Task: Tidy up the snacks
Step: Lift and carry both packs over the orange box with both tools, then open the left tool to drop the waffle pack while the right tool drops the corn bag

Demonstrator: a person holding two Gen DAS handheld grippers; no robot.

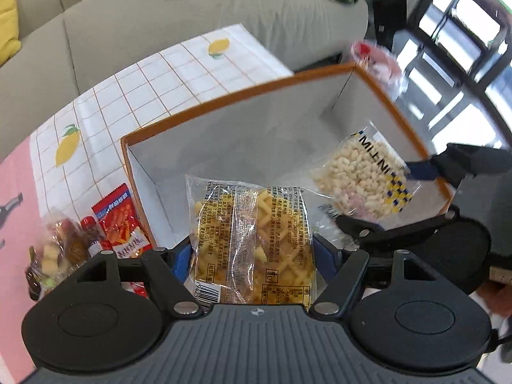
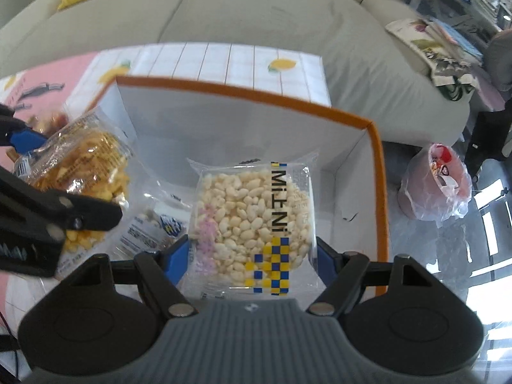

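Observation:
My left gripper (image 1: 252, 252) is shut on a clear packet of yellow waffle (image 1: 252, 236) and holds it over the near edge of the orange-rimmed white box (image 1: 230, 96). My right gripper (image 2: 249, 252) is shut on a clear packet of white puffed rice (image 2: 252, 220), held above the box (image 2: 377, 166). The rice packet (image 1: 368, 182) also shows at the right of the left wrist view, and the waffle packet (image 2: 83, 163) at the left of the right wrist view. Another packet (image 2: 153, 227) lies inside the box.
A red snack packet (image 1: 121, 220) and a bag of mixed sweets (image 1: 57, 249) lie left of the box on the lemon-print cloth (image 1: 134, 89). A grey sofa (image 2: 256, 16) stands behind. A pink bin with a plastic bag (image 2: 438, 182) stands on the floor to the right.

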